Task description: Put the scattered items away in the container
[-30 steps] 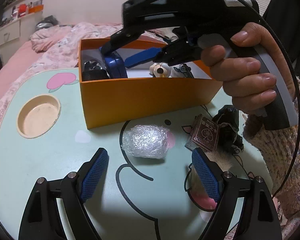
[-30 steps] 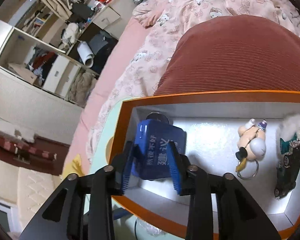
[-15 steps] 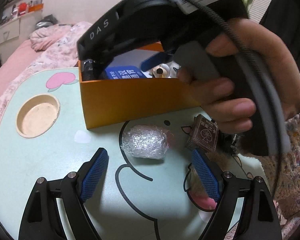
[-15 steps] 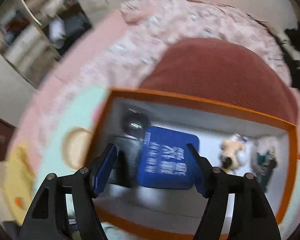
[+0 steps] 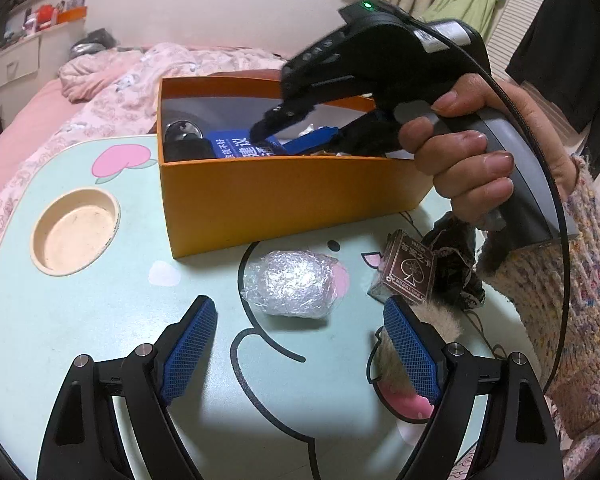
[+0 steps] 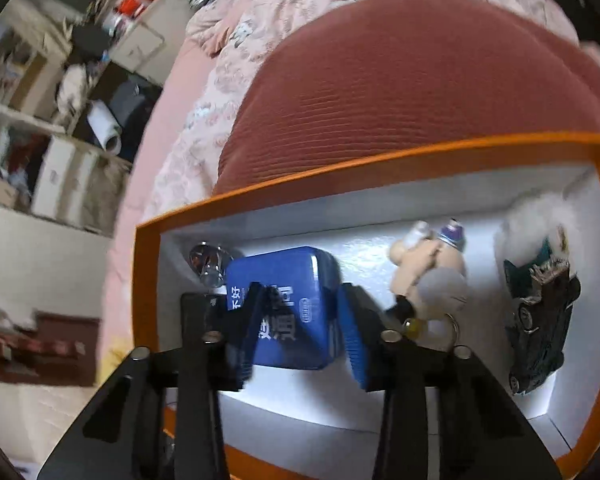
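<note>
An orange box (image 5: pixel 284 200) stands on the mint-green table (image 5: pixel 80 312). My right gripper (image 6: pixel 300 332) reaches into the orange box (image 6: pixel 148 280) and its jaws stand open around a blue box (image 6: pixel 288 304) that lies on the white floor. The right gripper also shows in the left wrist view (image 5: pixel 292 136), over the blue box (image 5: pixel 244 146). My left gripper (image 5: pixel 300 352) is open and empty above the table, just short of a foil-wrapped bundle (image 5: pixel 292 284). A dark card box (image 5: pixel 408 272) and black cloth (image 5: pixel 456 264) lie to the right.
Inside the box lie a doll keychain (image 6: pixel 432 276), a dark toy car (image 6: pixel 540 316), white fluff (image 6: pixel 532 224) and a shiny knob (image 6: pixel 208 264). A round cup recess (image 5: pixel 74 232) sits at the table's left. A furry item (image 5: pixel 420 332) lies by my left gripper's right finger. A bed lies behind.
My right gripper has opened and let go of the blue box, which now lies flat in the orange box. The gripper has drawn back a little. My left gripper has not moved.
</note>
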Available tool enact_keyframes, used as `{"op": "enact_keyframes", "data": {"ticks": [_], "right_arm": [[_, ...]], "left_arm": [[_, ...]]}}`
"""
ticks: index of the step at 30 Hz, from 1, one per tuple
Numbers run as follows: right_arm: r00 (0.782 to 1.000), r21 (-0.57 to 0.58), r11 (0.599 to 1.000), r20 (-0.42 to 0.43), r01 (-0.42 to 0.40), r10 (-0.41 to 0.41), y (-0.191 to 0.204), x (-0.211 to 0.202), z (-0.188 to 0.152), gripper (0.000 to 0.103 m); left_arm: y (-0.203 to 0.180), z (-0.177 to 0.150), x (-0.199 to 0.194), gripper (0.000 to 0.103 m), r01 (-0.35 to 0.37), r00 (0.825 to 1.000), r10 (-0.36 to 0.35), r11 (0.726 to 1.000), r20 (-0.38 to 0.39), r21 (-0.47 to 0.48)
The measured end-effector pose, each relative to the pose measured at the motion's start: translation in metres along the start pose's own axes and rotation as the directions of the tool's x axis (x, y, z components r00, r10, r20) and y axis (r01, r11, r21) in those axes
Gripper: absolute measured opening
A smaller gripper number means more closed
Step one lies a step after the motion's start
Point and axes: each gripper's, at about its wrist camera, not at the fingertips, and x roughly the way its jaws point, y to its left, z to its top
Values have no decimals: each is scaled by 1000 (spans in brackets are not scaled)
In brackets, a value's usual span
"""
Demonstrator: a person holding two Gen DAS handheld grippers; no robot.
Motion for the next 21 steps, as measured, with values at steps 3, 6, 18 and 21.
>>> {"op": "enact_keyframes", "data": {"ticks": [3, 6, 18, 21], "right_arm": [[1000, 5, 1000, 23, -19, 18, -4, -7, -2, 19], [998, 3, 1000, 60, -19, 18, -6, -17, -4, 0], [978, -53, 987, 131, -155, 161, -1, -56, -19, 0], [990, -101, 994, 131, -47, 61, 12, -56, -15, 13]], "left_arm": [[0, 0, -1, 86, -1, 1000, 1, 1000, 0, 1], [-2, -1, -1, 86, 0, 1000, 0, 1000, 0, 1], [-3, -1, -1, 86, -1, 1000, 1, 1000, 0, 2], [-2, 0, -1, 86, 0, 1000, 0, 1000, 0, 1]]}}
